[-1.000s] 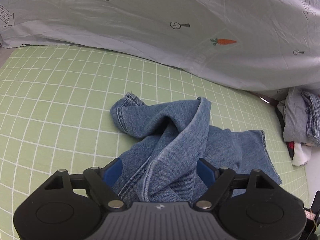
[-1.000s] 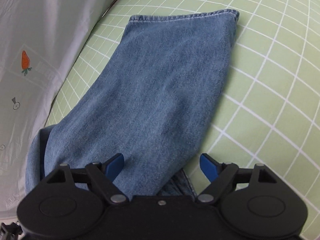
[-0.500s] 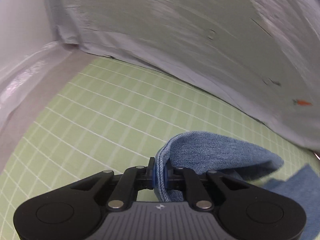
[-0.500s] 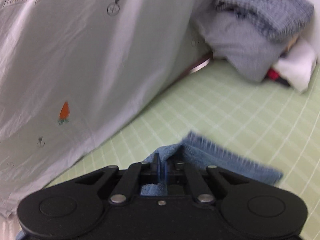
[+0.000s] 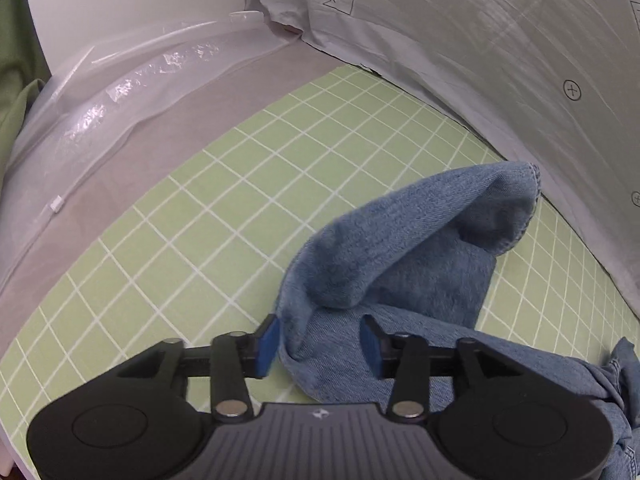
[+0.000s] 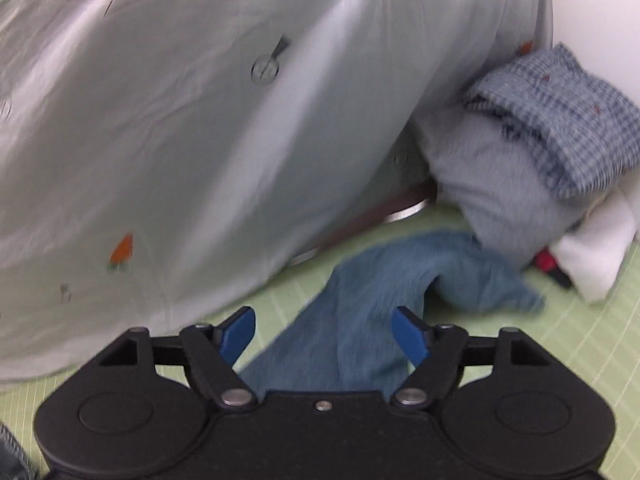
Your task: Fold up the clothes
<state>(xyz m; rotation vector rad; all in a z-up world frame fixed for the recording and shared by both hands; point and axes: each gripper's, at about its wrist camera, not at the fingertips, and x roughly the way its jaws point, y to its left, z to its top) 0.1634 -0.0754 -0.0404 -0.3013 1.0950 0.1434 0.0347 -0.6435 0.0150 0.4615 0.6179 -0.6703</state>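
Note:
A pair of blue jeans (image 5: 400,240) lies rumpled on the green grid mat (image 5: 240,200), one leg end curled up in a hump. My left gripper (image 5: 320,344) hovers just over its near edge, jaws opening. Denim lies between the blue pads (image 5: 268,342), which do not press on it. In the right wrist view another part of the jeans (image 6: 400,276) trails away across the mat (image 6: 580,340). My right gripper (image 6: 326,334) is above it, jaws opening wide, with cloth under the gap but not pinched.
A grey sheet with carrot prints (image 5: 480,60) (image 6: 200,120) rises along the far side. A pile of other clothes (image 6: 540,140), checked, grey and white, sits at the right end. Clear plastic (image 5: 100,100) covers the left edge beyond the mat.
Half a second ago both grippers were shut on denim edges. Both have since opened, and the denim has dropped onto the mat. The left view has swung toward the mat's left end.

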